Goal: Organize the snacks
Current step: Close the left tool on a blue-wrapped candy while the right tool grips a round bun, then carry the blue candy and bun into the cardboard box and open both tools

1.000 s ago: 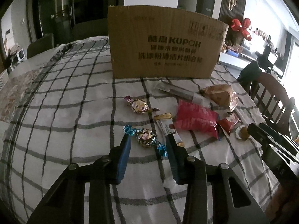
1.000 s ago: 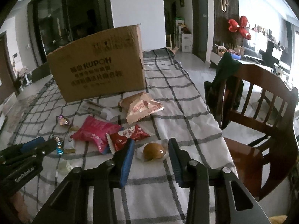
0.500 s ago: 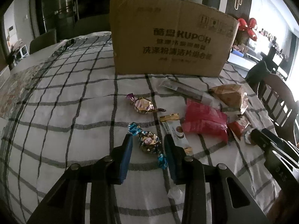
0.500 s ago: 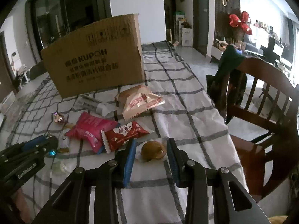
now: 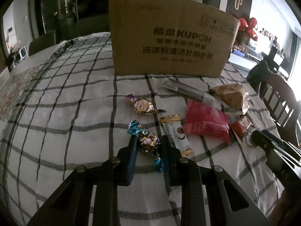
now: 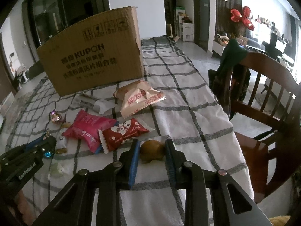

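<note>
My left gripper is open, its blue-padded fingers on either side of a foil candy with blue twisted ends on the checked tablecloth. My right gripper is open around a round brown pastry in clear wrap. Between them lie a purple-gold candy, a thin white bar, a pink bag, a red "Love" packet, a fortune biscuit bag and a long grey-white pack. A Kupoh cardboard box stands behind them.
A wooden chair with dark cloth on its back stands by the table's right edge. The tablecloth stretches left. The left gripper shows at the left in the right wrist view. A crumpled clear wrapper lies nearby.
Both grippers moved forward and down. The left fingers now flank the blue-ended candy, and the right fingers now flank the brown pastry. Both jaws have narrowed slightly.
</note>
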Demonstrator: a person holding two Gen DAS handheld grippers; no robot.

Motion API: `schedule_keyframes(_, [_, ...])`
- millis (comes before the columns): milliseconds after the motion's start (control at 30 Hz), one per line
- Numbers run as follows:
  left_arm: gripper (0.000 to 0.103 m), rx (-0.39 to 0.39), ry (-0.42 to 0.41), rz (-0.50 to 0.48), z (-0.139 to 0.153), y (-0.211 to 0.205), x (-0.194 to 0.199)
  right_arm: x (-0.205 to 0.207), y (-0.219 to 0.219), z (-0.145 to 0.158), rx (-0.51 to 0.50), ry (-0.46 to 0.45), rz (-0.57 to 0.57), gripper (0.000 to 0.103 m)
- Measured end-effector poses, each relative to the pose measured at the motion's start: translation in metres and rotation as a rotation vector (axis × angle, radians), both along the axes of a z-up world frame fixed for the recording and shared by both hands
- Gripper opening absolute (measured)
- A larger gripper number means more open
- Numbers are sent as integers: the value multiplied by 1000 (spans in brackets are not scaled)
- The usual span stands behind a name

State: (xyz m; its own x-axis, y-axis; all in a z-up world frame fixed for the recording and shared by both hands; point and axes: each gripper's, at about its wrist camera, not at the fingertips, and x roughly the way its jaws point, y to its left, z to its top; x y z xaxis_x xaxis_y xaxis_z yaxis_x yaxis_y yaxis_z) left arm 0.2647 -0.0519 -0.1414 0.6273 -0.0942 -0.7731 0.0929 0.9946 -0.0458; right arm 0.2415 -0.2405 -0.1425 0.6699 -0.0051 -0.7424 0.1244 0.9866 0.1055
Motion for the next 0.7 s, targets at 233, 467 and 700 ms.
schedule_keyframes(233, [25, -6, -19, -10, 11, 1, -5, -8, 10, 9, -60, -54, 28, 28])
schedule_keyframes(467, [25, -18, -54, -26, 30, -2, -15, -16, 15, 27, -43, -99, 66, 28])
schedule_keyframes(700, [25, -52, -112, -42, 59, -5, -31, -28, 18, 52, -18, -161, 100, 28])
